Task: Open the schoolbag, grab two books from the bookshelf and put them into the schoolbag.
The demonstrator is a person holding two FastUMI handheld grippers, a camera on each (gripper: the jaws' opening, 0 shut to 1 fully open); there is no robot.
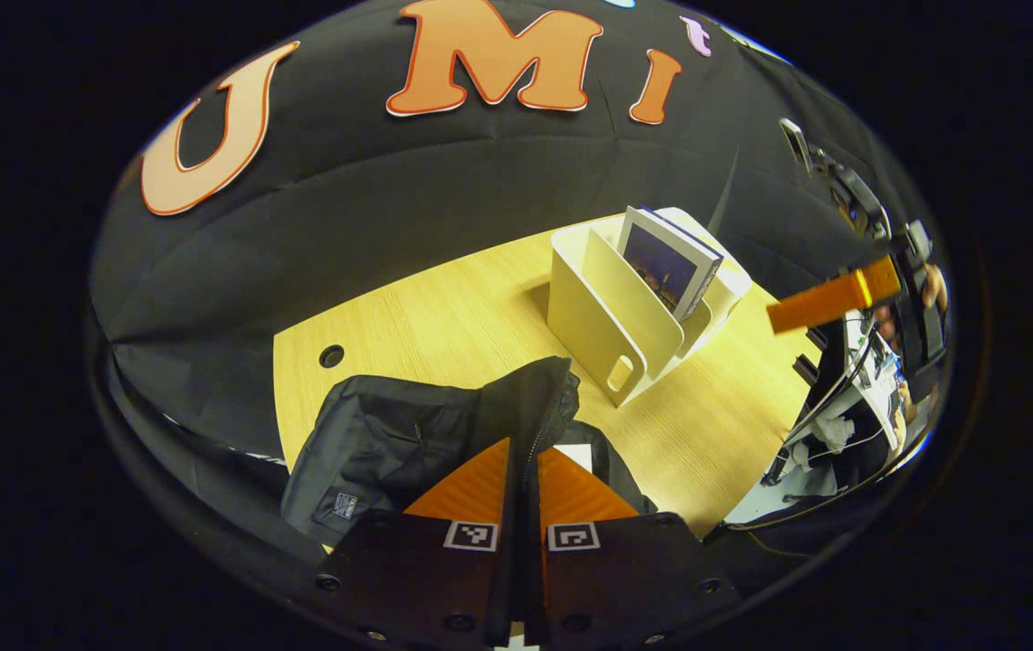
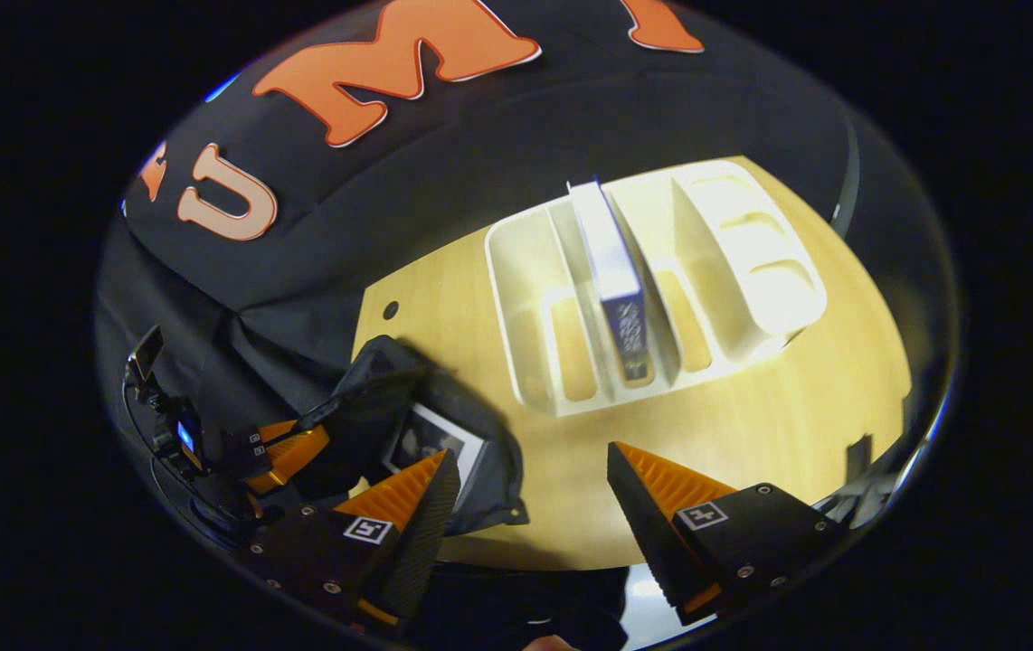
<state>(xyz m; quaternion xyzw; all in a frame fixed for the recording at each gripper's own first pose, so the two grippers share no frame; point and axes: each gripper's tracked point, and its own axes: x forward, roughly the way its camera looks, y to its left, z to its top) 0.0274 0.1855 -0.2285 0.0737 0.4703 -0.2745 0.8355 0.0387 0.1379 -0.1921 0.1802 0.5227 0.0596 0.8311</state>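
Schoolbag (image 1: 390, 443) sits at near-left of tabletop (image 1: 444, 307), black soft fabric, floppy, no shape of its own. Mouth held up by left gripper (image 1: 524, 470): fingers pressed together on the zipper edge, fabric pinched between them. In right gripper view the same gripper (image 2: 286, 452) shows at the bag's (image 2: 471, 434) left rim, pulling it open. One book (image 2: 431, 443) looks to be already inside, cover face-up in the opening.

2nd book (image 2: 611, 280) stands upright on edge in a middle slot of the white bookshelf (image 2: 752, 271), spine toward the camera; in left gripper view its cover (image 1: 666, 267) leans against a divider of the shelf (image 1: 589, 307). Judgement: thin paperback, light, stiff-ish along spine but covers flex, glossy so prob slippery. Best hold = pinch across thickness at the top edge near the spine, lift straight up out of slot; dividers close on both sides, little room for fingers.

Right gripper (image 2: 535, 484) spread wide, nothing in it, hanging above tabletop (image 2: 752, 425) between bag and shelf.

Bag edge will sag if let go, so keep the pinch while book goes in.
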